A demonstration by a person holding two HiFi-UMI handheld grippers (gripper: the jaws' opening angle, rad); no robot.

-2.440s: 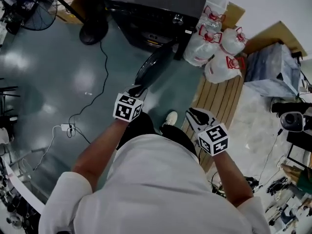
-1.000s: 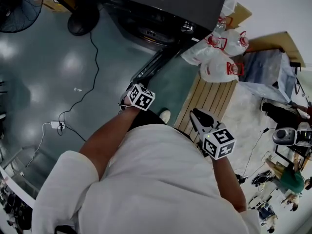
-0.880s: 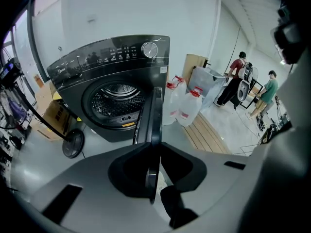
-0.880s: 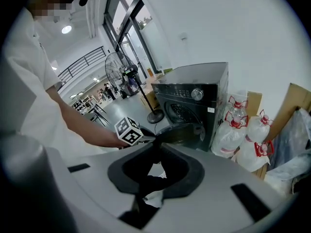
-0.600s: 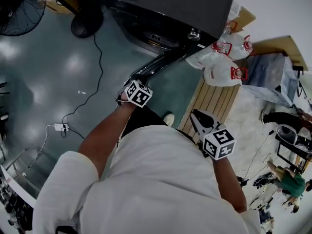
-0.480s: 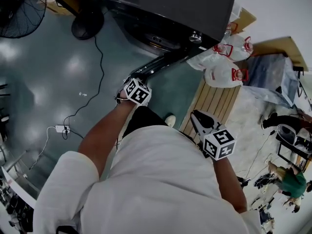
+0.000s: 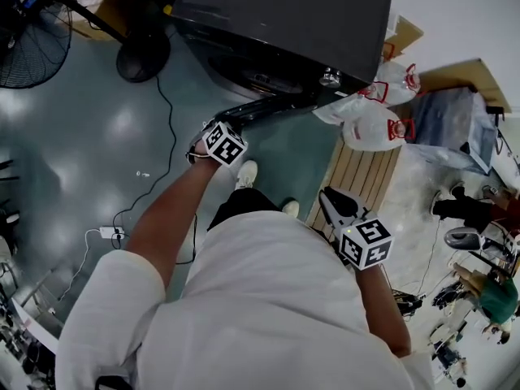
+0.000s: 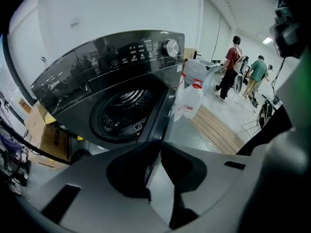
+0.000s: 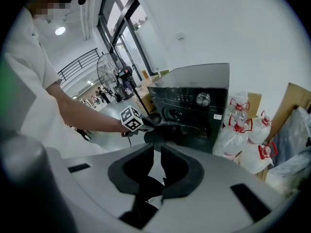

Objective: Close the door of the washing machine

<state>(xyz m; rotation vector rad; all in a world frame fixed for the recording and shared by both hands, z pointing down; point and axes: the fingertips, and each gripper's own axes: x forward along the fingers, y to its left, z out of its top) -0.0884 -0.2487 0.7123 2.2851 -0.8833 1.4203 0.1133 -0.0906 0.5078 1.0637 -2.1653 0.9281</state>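
Since approx. 2 s ago, door [image 7: 272, 106] has been swung nearer washer [image 7: 284, 15] front, not yet latched. Its edge is pinched in L gripper [image 8: 154, 150] jaws. R gripper [image 9: 156, 152] jaws closed, empty, held well off washer.

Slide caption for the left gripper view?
Left gripper clamps the edge of the open washing machine door, drum exposed behind.
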